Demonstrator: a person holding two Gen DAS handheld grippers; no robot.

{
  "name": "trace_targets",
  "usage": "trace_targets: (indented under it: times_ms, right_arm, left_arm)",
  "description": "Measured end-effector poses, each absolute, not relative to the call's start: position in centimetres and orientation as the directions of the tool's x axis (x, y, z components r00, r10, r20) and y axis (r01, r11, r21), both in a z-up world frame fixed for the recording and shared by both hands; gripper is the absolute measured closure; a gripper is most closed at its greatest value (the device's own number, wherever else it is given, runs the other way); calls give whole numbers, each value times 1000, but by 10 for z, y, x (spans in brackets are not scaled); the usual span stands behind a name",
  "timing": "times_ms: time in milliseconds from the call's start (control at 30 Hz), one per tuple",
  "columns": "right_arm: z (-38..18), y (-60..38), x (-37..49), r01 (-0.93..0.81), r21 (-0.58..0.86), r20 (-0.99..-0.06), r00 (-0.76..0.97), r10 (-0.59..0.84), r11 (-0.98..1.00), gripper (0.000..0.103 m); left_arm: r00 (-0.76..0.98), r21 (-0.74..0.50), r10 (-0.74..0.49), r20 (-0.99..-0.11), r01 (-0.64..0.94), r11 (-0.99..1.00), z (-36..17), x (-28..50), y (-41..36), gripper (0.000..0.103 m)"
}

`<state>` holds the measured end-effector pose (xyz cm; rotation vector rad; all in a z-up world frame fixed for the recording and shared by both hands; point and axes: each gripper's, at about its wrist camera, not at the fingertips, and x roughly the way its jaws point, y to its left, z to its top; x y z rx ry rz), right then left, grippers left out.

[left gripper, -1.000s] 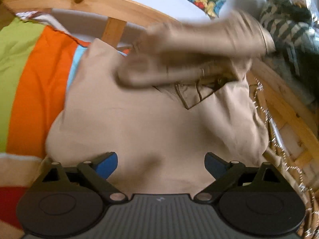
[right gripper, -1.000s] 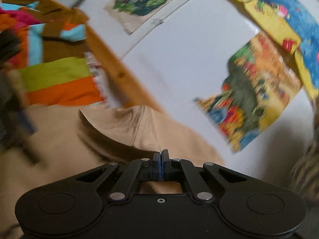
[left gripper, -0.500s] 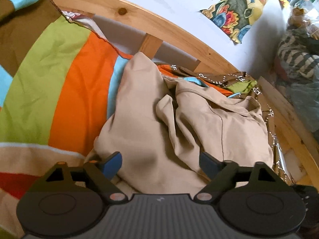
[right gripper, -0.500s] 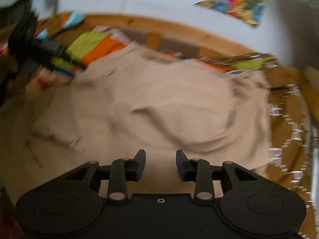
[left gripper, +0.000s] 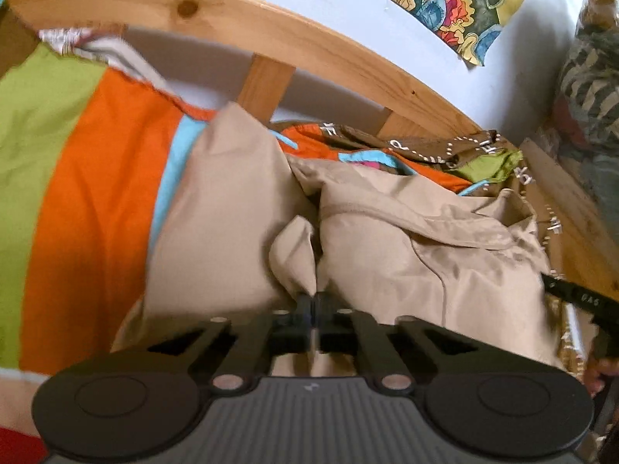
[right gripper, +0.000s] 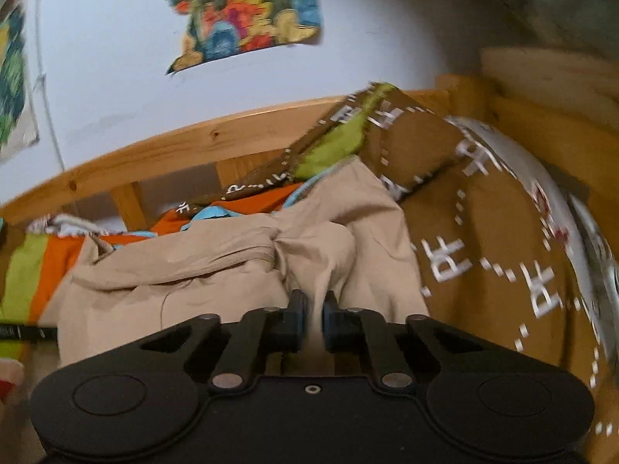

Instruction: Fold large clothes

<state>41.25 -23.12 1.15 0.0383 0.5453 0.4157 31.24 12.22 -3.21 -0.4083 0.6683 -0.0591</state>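
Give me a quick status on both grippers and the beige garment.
Left gripper shut on beige garment. Right gripper shut on it too. Garment bunched on striped bedspread, not folded flat. Nothing blocking.

Wooden bed [left gripper: 317, 44], rail arcing from 9 to 3 o'clock. Striped cover [left gripper: 89, 178] spread on it at 9 o'clock; crumpled beige garment [left gripper: 228, 208] lying on cover at centre.

Soft daylight, motion blur (right worse), fisheye-bent edges
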Motion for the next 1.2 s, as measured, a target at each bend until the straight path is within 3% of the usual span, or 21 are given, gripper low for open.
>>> trace_targets:
  times_ms: [167,333,400,500,633,733,833,933,1033,1100,1200]
  right_arm:
    - [-2,-222,408,-395,82,-491,783,382,915,100]
    - [-28,-225,412,-343,42,-532,788,311,939,101]
    - [-22,-228,404,-334,37,-518,800,304,942,91]
    - [-4,-228,383,-357,-62,-433,851,297,932,84]
    - [11,-221,358,-441,-161,-325,869,374,883,72]
    - [3,-203,355,-525,-193,-375,820,432,829,65]
    - [-19,-189,370,-531,-217,-450,799,399,819,63]
    - [-34,-192,387,-498,-166,-499,787,363,851,51]
    - [-28,-202,384,-481,-108,-506,780,368,870,48]
    - [-18,-213,369,-495,-106,-500,776,384,862,35]
    - [-6,-231,330,-521,-137,-466,785,409,843,19]
  left_arm:
    - [853,-336,-63,-518,-135,932,-17,298,133,103]
    - [809,-284,-65,-585,-129,950,-33,302,135,103]
    - [814,-314,-79,-576,-131,940,-34,296,137,101]
    - [821,-356,-111,-561,-117,927,-28,285,141,94]
    - [857,-342,-138,-497,-47,939,-20,266,133,70]
    - [859,-315,-194,-474,41,948,-17,259,114,69]
    - [808,-249,-197,-555,64,966,-27,268,90,69]
    - [755,-195,-149,-638,28,980,-46,286,76,69]
    - [740,-219,-152,-655,6,976,-56,294,79,68]
    - [736,-254,-170,-655,-2,967,-53,290,84,61]
    - [738,-275,-183,-650,-4,961,-45,271,89,35]
